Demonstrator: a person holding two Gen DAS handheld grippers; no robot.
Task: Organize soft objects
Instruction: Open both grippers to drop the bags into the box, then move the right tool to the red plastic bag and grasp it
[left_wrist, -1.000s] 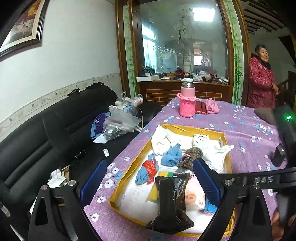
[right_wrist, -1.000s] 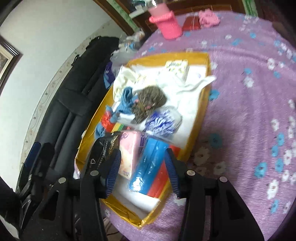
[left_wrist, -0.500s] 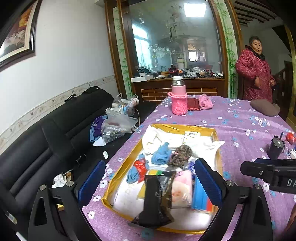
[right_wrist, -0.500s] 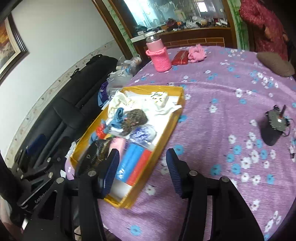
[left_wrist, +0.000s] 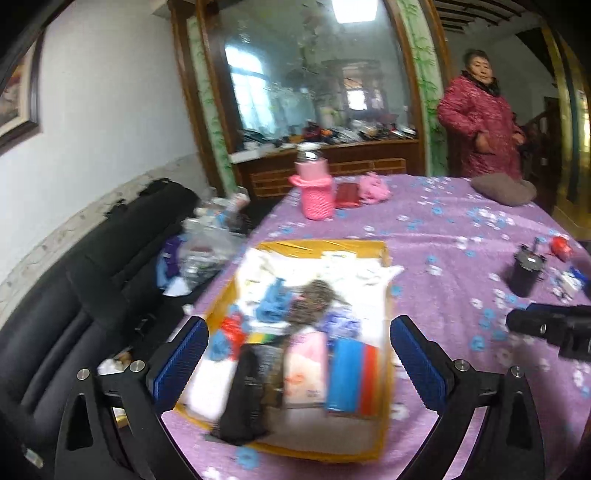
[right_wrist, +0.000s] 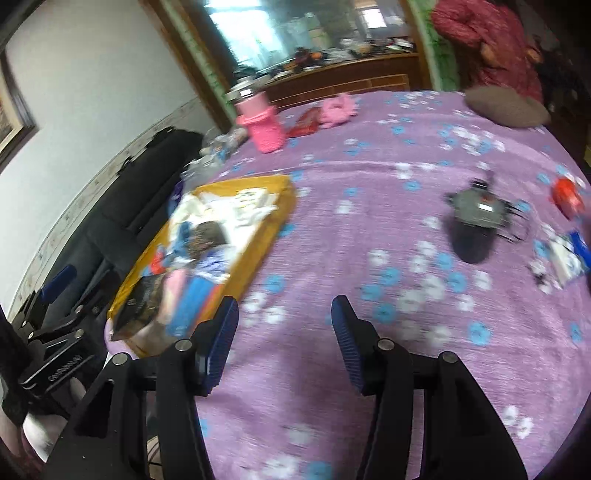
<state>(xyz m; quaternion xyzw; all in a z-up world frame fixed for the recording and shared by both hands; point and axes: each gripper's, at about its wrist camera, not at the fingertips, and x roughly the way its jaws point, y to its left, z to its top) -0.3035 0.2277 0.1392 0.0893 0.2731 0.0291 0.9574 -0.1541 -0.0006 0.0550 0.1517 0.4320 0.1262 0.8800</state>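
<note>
Beside the yellow tray (right_wrist: 258, 243), on its right over bare purple tablecloth (right_wrist: 369, 206), the right gripper (right_wrist: 284, 332) now hangs with its jaws part-open and nothing between them; a second ago the same jaws framed the blue-and-red pack (left_wrist: 351, 373) and the pink tissue pack (left_wrist: 306, 369) at the near end of the tray. The shift is sideways, away from the tray, and both packs lie in the tray as before, so the right gripper carries nothing out. The left gripper (left_wrist: 295, 358) hovers above the near end of the tray with its jaws wide apart and empty, farther back from the contents than a second ago; the black packet (left_wrist: 251, 391) overhangs the near rim of the tray unchanged. The soft items, among them the blue cloth (left_wrist: 273, 299) and the brown knit piece (left_wrist: 314, 299), sit bunched in the middle of the tray. Both views are motion-blurred. Judged from this layout, no item is in transit, and the right gripper is probably heading for the things well right of the tray, near the dark cup (right_wrist: 476, 221).
</note>
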